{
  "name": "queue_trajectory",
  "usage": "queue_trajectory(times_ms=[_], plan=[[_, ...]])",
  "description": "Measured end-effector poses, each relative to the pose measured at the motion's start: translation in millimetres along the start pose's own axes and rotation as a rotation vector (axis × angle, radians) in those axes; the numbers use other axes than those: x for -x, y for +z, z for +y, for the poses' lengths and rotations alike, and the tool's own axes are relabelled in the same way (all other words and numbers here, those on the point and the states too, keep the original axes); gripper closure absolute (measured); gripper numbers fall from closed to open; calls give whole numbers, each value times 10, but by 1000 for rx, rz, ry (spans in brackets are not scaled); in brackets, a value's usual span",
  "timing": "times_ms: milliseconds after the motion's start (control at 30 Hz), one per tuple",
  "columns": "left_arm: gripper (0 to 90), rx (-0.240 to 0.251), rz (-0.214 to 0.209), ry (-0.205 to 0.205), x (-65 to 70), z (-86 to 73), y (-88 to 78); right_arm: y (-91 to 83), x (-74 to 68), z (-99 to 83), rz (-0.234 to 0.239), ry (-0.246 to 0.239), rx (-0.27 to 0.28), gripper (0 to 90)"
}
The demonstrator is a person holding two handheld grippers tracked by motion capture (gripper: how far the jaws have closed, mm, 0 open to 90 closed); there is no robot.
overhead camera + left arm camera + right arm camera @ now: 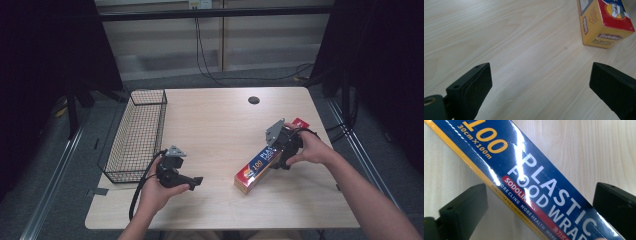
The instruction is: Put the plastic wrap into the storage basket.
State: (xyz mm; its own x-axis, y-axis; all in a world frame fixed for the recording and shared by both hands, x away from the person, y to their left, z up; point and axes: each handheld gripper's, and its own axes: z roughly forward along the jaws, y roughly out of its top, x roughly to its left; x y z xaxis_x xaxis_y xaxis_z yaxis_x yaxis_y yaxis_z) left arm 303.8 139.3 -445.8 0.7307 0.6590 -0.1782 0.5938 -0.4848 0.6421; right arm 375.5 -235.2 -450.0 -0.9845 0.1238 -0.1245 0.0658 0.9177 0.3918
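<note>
**Right tool poised over the plastic wrap box**

The right tool [278, 150] hangs above the far half of the plastic wrap box [256, 169], its jaws spread wide with one on either side of the box. In the right gripper view a strip of bare table shows between each jaw and the carton, so nothing is clamped yet. The box crosses the gap at a slant rather than squarely, which suggests the wrist would need a little turn before the jaws could close flat on the long sides.

The box lies flat on the table [220, 130], printed blue face up. Its long axis runs diagonally: one end points toward the left tool [196, 181], the other runs away under the right tool. Lying down like this, it offers its narrow width to the jaws, the only span they could take.

The left tool rests low, aimed across the table at the near end of the box [604, 23], which lies ahead of it and off toward one jaw. Its jaws stand wide apart and empty, apparently waiting. The wire basket [137, 134] sits behind it, at the table's edge.
</note>
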Motion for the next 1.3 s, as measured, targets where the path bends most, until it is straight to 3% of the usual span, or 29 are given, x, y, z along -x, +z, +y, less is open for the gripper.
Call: queue_trajectory(times_ms=[267,400,467,500,533,633,667,700,733,800,833,900,933,1033,1067,1300], plan=[[43,-4,0,-3,-18,-10,-1,91,-22,16,16,-31,-18,2],[45,-6,1,4,-9,-1,13,142,-24,23,68,-59,-64,76],[46,-5,0,7,-3,0,15,206,-48,26,96,-72,-107,183],[46,-9,-1,6,2,1,14,240,-57,23,145,-41,-128,232],[46,-12,0,9,1,0,11,256,-69,21,154,-38,-118,276],[46,-8,1,2,0,-3,14,245,-59,-8,143,46,-84,381],[46,-8,1,2,0,-3,14,244,-52,-17,146,50,-74,395],[46,-9,6,3,0,-3,15,244,-52,-17,146,50,-74,395],[46,-13,1,2,-4,0,21,235,-72,-4,147,123,-81,394],[46,-10,3,1,-1,-1,33,234,-84,9,133,126,-87,390],[46,-13,4,4,0,-1,33,225,-96,12,126,159,-104,385],[46,-14,3,5,7,-3,32,212,-89,6,119,166,-101,370],[46,-16,1,8,7,-4,27,188,-104,6,115,198,-107,356],[46,-16,2,4,5,-6,18,88,-82,-26,90,193,-58,294],[46,2,3,-9,10,-9,24,47,-89,-36,91,220,-69,284],[46,-13,5,7,10,-9,-3,-112,-92,-242,77,293,-88,220]])
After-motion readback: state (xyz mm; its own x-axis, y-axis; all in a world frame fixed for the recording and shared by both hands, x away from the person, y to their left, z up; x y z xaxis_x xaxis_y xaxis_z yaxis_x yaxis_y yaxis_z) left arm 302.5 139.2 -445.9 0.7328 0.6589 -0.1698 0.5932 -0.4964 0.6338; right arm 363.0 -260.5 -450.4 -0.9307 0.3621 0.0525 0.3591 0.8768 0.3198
